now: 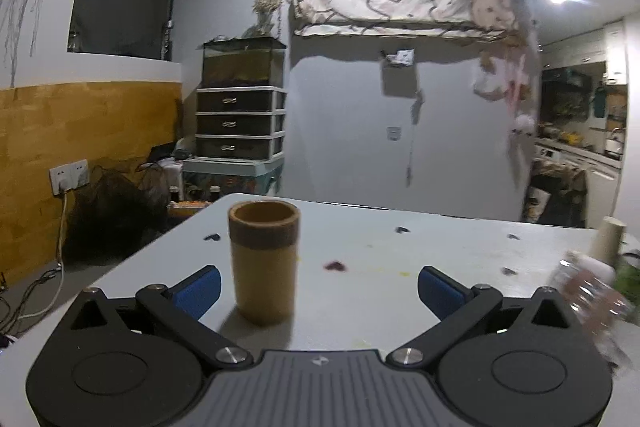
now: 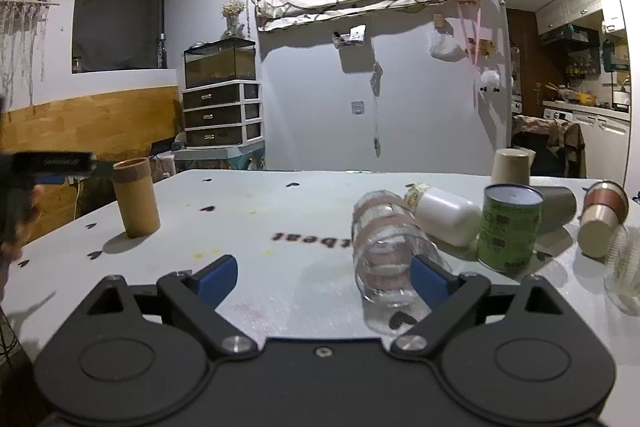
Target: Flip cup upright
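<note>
A tan cup (image 1: 264,263) with a darker brown rim band stands upright, mouth up, on the white table (image 1: 400,267). My left gripper (image 1: 319,290) is open, and the cup stands between its blue pads, close to the left pad (image 1: 198,289). The same cup (image 2: 136,197) shows at the table's left in the right wrist view, with the left gripper's dark body beside it. My right gripper (image 2: 323,281) is open and empty; a clear bottle (image 2: 386,255) lies on its side by its right pad (image 2: 426,281).
At the right of the table are a green can (image 2: 508,227), a white bottle lying down (image 2: 444,213), an upside-down beige cup (image 2: 512,167), a grey cup and a brown cup (image 2: 600,217) on their sides, and a clear jar (image 2: 624,271).
</note>
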The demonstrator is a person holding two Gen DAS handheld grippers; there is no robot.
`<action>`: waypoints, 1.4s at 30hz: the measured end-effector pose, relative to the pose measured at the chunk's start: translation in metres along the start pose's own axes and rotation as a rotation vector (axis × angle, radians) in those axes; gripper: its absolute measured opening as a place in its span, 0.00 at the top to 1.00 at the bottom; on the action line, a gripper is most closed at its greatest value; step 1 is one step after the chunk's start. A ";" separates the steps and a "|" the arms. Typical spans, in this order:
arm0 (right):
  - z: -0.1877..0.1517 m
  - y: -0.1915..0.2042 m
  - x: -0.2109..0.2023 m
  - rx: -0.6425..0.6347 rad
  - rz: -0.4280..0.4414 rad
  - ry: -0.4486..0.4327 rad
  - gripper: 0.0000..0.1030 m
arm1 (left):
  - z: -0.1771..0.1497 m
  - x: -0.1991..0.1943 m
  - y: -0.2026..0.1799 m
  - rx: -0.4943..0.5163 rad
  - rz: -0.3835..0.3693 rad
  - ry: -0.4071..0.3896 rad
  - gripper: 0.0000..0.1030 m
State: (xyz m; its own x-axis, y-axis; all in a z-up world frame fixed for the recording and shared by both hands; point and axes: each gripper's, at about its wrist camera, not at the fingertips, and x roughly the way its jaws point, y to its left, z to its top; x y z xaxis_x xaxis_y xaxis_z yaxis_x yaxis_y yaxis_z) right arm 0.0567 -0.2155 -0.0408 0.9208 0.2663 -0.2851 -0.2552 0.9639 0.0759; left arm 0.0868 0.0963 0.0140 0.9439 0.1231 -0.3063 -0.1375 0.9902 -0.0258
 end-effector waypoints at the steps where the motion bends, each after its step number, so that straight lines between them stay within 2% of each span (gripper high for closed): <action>1: 0.001 0.001 0.001 -0.002 0.003 -0.001 0.09 | -0.006 -0.008 -0.003 0.007 -0.014 0.000 0.00; 10: 0.006 0.012 0.008 -0.034 0.034 -0.004 0.06 | -0.047 -0.049 -0.025 0.051 -0.002 0.017 0.00; 12: 0.006 0.014 0.010 -0.040 0.039 -0.001 0.02 | -0.051 -0.055 -0.027 0.050 -0.005 0.022 0.00; 23: 0.006 0.026 0.011 -0.070 0.063 -0.007 0.00 | -0.060 -0.071 -0.041 0.064 0.006 0.003 0.00; 42: 0.006 0.026 0.013 -0.060 0.056 -0.002 0.00 | -0.061 -0.071 -0.044 0.073 0.028 0.022 0.00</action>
State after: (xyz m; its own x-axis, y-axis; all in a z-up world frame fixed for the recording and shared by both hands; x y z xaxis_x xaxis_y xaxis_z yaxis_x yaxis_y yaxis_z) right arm 0.0637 -0.1872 -0.0373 0.9051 0.3200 -0.2800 -0.3236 0.9456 0.0346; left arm 0.0076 0.0399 -0.0215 0.9331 0.1498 -0.3269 -0.1405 0.9887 0.0520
